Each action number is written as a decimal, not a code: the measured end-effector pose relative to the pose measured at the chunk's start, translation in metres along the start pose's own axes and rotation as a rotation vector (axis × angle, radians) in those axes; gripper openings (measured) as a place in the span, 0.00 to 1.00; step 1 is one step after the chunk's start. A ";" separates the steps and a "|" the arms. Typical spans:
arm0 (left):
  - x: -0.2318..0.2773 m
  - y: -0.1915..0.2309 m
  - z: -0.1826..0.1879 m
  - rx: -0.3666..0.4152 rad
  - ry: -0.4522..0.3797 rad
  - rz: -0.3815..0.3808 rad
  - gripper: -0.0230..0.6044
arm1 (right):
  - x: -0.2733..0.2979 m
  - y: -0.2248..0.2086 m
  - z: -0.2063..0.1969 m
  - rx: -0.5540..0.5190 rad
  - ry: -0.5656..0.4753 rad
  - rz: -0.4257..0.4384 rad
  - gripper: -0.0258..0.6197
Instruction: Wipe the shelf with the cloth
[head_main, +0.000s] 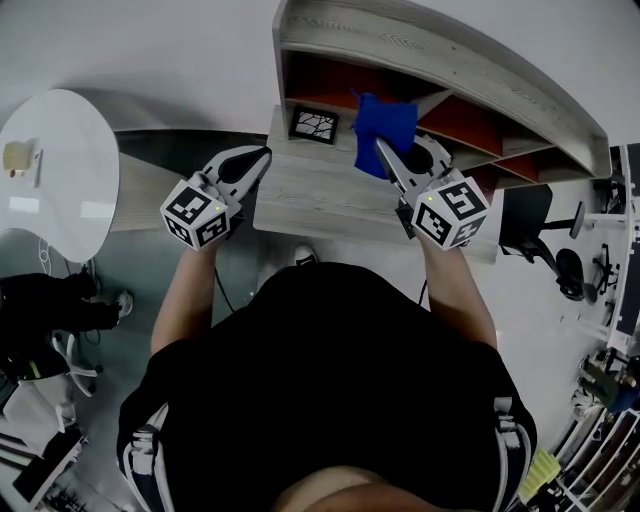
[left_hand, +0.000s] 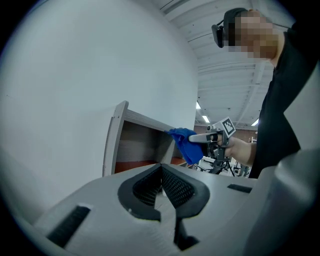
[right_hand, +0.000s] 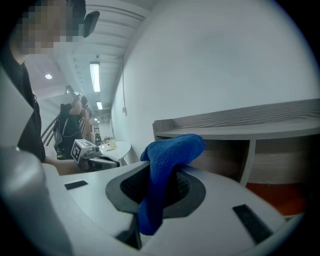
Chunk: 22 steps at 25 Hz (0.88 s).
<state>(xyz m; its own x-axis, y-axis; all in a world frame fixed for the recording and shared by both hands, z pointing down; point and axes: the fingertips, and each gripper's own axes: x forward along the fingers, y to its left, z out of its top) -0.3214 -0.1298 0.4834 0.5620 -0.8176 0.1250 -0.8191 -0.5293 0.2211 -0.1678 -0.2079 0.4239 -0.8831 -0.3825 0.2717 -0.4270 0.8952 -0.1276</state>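
White wall is backing a grey wooden shelf unit (head_main: 430, 48) with orange-red compartment floors, which is standing on a wood-grain top (head_main: 310, 195). The right gripper (head_main: 386, 155) is pinching a blue microfibre cloth (head_main: 383, 122) between its jaws. The fabric is bunching over the tips and hanging just in front of the open compartments; whether it is touching a board is hard to judge from above. The left gripper (head_main: 256, 160) is hovering at the top's left edge, jaws pressed together on nothing. A small black-and-white framed tile (head_main: 313, 124) is sitting by the left compartment. Wiping seems to be at its approach stage: next, the cloth needs pressing flat against a board and sweeping along it, steering clear of the tile.
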 end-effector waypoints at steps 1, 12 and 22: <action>0.001 -0.001 -0.001 0.000 0.002 -0.002 0.06 | -0.001 0.001 0.000 -0.001 0.001 0.000 0.13; 0.017 -0.020 0.003 0.028 0.012 -0.008 0.06 | -0.021 -0.011 0.005 0.009 -0.026 0.016 0.13; 0.026 -0.020 0.028 0.060 -0.021 0.057 0.06 | -0.028 -0.026 0.027 -0.027 -0.057 0.056 0.13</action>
<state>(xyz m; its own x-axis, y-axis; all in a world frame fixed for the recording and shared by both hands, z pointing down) -0.2934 -0.1471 0.4556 0.5122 -0.8511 0.1154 -0.8556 -0.4938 0.1557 -0.1371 -0.2271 0.3938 -0.9155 -0.3434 0.2097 -0.3719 0.9211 -0.1151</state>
